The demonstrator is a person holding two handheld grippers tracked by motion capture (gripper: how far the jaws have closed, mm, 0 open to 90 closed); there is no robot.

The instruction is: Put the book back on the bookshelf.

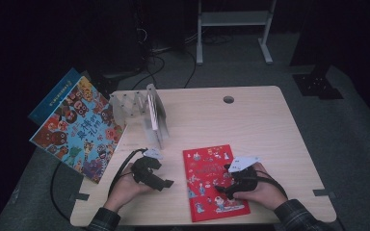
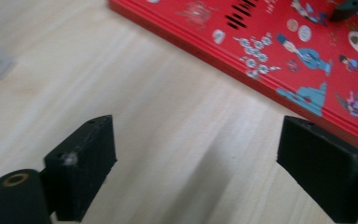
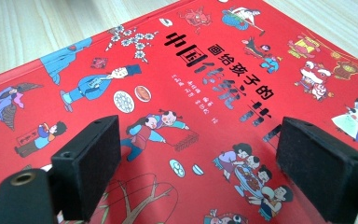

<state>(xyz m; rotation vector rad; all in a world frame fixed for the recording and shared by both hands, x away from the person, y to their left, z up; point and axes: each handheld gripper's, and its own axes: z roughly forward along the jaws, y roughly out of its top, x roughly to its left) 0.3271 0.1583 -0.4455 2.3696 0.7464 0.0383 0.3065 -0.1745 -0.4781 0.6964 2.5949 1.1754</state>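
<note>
A red picture book (image 1: 203, 185) lies flat on the wooden table (image 1: 250, 120), near its front edge. My right gripper (image 1: 223, 179) rests over the book's right half, held by a hand, jaws wide apart. In the right gripper view the red book's cover (image 3: 191, 70) lies just under my open right gripper (image 3: 198, 172), with nothing between the jaws. My left gripper (image 1: 164, 183) is low over bare wood left of the book and points toward it. In the left gripper view my left gripper (image 2: 196, 172) stands open over bare table, the book's edge (image 2: 284, 51) just ahead.
A slotted grey book rack (image 1: 144, 113) stands at the table's back left. A colourful picture book (image 1: 79, 130) leans off the left edge, with a blue book (image 1: 53, 96) behind it. A cable hole (image 1: 228, 99) sits near the far edge. A metal frame (image 1: 233, 29) stands beyond.
</note>
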